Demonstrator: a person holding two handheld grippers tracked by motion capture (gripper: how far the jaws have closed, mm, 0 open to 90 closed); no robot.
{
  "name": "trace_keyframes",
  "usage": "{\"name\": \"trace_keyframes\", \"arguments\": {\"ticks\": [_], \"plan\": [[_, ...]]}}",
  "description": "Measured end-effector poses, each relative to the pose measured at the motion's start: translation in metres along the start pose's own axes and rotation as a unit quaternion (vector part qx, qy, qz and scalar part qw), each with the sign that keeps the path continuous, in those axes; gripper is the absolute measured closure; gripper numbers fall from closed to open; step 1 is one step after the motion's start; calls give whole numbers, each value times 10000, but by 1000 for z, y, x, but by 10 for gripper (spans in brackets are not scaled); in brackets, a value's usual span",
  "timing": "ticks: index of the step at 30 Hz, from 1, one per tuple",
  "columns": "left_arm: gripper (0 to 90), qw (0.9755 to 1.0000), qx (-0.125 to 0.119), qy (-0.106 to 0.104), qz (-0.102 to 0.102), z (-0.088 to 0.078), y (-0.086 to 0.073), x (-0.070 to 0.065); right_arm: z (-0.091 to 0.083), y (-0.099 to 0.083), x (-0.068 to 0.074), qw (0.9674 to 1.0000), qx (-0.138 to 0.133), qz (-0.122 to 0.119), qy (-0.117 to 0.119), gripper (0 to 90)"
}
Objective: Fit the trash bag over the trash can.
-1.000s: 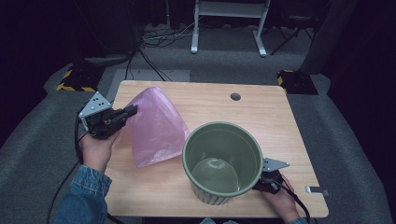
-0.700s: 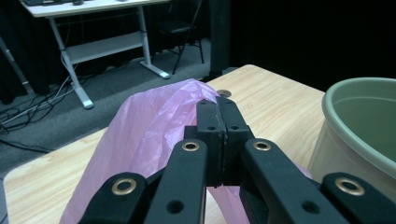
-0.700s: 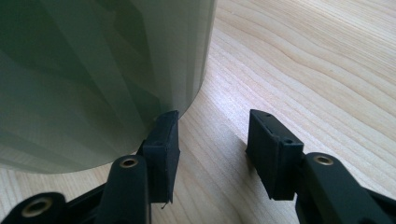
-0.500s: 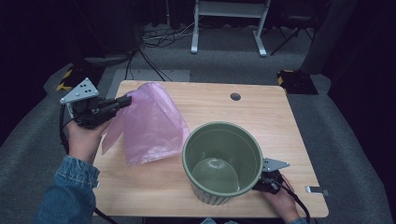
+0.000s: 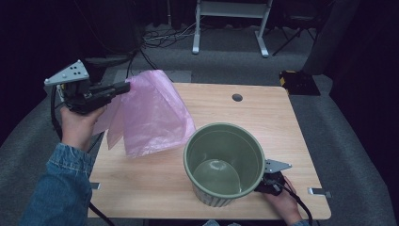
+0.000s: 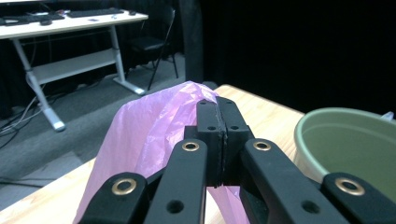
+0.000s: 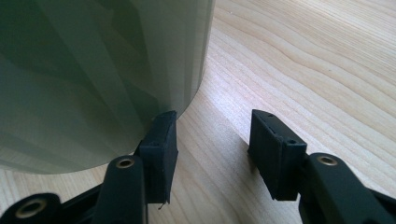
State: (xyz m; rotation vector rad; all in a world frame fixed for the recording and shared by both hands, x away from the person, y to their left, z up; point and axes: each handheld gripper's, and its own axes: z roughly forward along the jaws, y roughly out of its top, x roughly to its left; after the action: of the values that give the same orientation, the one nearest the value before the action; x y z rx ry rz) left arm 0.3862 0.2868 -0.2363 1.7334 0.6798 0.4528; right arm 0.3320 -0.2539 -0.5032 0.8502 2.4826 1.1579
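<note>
Left gripper (image 5: 123,88) raised at the table's left edge, jaws pressed together, right gripper (image 7: 212,140) low, level, jaws apart.

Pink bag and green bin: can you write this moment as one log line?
left hand-held gripper: shut on pink bag, lifted | right hand-held gripper: open beside green bin | table

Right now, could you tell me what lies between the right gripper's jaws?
Only bare table, in the right gripper view; the right gripper stands open, one pad beside the bin.

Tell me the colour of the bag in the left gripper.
Translucent pink bag; clearest in the high view.
</note>
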Motion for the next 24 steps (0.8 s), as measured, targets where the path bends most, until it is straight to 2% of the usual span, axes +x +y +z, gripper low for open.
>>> {"name": "trace_keyframes", "arguments": {"ticks": [2,7,12,19,24], "plan": [[892,10000,-22,9,-3,0,6,4,0,0,-1,10000,8,-8,6,510],[893,9997,-201,-129,24,-2,19,10,0,0,-1,10000,13,-11,-1,510],[893,9994,-219,-203,165,-1,33,9,0,0,-1,10000,14,-10,-4,507],[893,9984,-397,-380,135,-6,49,7,1,1,-1,10000,10,4,6,503],[893,9974,-474,-537,123,-6,53,2,1,1,-1,10000,8,-3,4,503]]}}
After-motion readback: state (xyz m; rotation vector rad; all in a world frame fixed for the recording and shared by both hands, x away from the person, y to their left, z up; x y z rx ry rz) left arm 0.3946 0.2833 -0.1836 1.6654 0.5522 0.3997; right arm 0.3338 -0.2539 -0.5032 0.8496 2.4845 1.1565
